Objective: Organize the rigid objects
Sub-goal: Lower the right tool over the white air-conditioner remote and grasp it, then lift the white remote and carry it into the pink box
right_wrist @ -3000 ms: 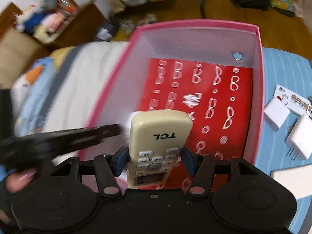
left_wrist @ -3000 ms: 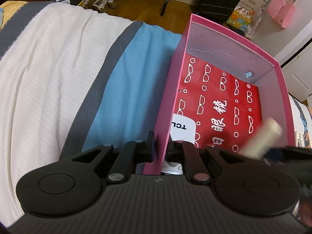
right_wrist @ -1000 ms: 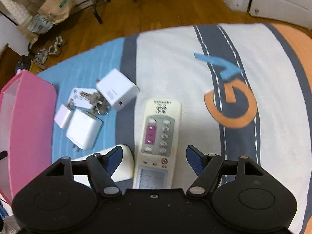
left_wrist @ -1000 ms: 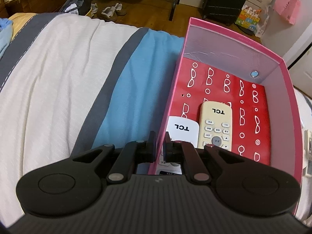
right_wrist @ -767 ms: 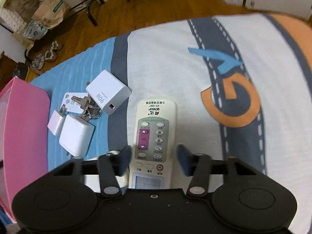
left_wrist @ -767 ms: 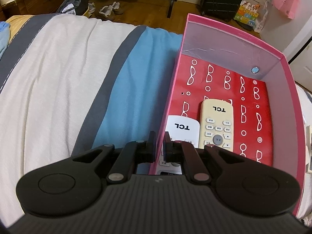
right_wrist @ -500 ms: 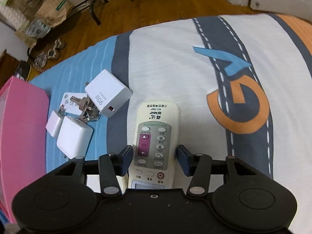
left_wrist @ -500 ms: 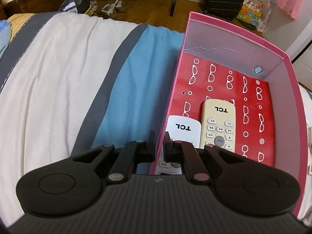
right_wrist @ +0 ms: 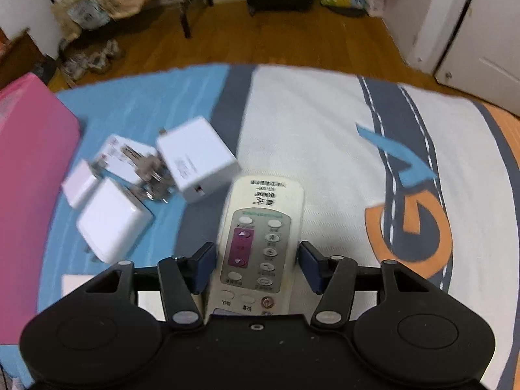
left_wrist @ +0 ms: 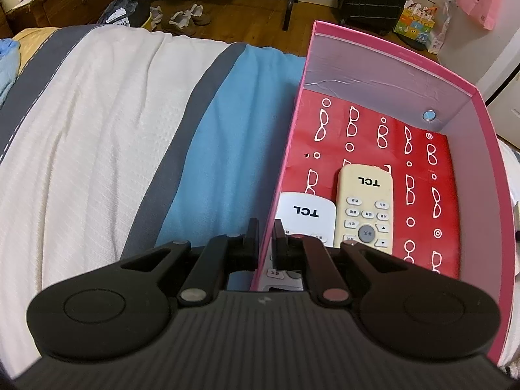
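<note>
My left gripper (left_wrist: 265,227) is shut on the left wall of the pink box (left_wrist: 487,195), one finger on each side of it. A cream TCL remote (left_wrist: 365,201) and a white TCL remote (left_wrist: 305,211) lie side by side on the box's red floor. In the right wrist view my right gripper (right_wrist: 258,256) straddles a white remote (right_wrist: 263,221) with purple buttons that lies on the bedspread. Its jaws are opening, the blue pads standing close beside the remote's two long edges.
Left of that remote lie a large white charger (right_wrist: 195,159), a second charger (right_wrist: 113,224), a small one (right_wrist: 79,185) and a bunch of keys (right_wrist: 146,172). The pink box (right_wrist: 29,169) stands further left. The bed ends at a wooden floor beyond.
My right gripper has sunk lower over the white remote and rolled a little; its jaws narrowed onto the remote, then widened again. The left gripper and the box have stayed put.
</note>
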`<state>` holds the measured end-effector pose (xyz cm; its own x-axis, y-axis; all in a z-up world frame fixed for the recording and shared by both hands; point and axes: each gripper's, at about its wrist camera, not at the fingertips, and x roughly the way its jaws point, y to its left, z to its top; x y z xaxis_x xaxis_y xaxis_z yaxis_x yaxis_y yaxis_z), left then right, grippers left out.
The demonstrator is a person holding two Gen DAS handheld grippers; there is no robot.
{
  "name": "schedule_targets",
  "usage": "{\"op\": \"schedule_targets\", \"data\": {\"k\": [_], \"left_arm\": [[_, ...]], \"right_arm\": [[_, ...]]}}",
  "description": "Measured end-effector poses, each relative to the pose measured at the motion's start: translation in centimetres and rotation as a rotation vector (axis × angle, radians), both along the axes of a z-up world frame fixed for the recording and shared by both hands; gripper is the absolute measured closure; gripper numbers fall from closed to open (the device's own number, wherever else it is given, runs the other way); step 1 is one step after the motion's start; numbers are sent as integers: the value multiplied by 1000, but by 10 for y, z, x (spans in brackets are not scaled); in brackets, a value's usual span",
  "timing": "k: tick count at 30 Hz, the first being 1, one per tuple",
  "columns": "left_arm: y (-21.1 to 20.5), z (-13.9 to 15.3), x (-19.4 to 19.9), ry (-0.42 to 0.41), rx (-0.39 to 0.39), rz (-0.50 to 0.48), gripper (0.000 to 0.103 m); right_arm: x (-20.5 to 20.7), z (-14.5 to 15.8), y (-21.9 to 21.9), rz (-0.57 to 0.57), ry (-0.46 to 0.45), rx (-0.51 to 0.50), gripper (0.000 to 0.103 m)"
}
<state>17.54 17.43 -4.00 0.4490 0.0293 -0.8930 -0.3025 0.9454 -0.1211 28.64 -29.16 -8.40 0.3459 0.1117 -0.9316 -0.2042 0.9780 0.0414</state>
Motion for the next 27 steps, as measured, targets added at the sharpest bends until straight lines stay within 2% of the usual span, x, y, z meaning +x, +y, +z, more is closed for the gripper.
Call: {"op": "schedule_targets", "data": {"k": [2,5,10,18,23,27], "left_arm": [[1,0,0,3,-11,5,96],[3,0,0,2,-17,6,97],[4,-1,-1,-1,-29,11,97],[3,-2,-2,-9,-23,8,97],[4,-2,0,-3,-22,7,97],[5,-1,0,-7,-34,8,97]], "right_arm": [[-3,-4,3,25,-12,-25,36],[-7,-4,8,48,-45,-50,41],[-22,10,6,43,-70,-17,43],[-58,54,18,118,-223,-8,45],[-79,92,21,108,-352,72,45],[-98,116,33,147,-429,123,45]]}}
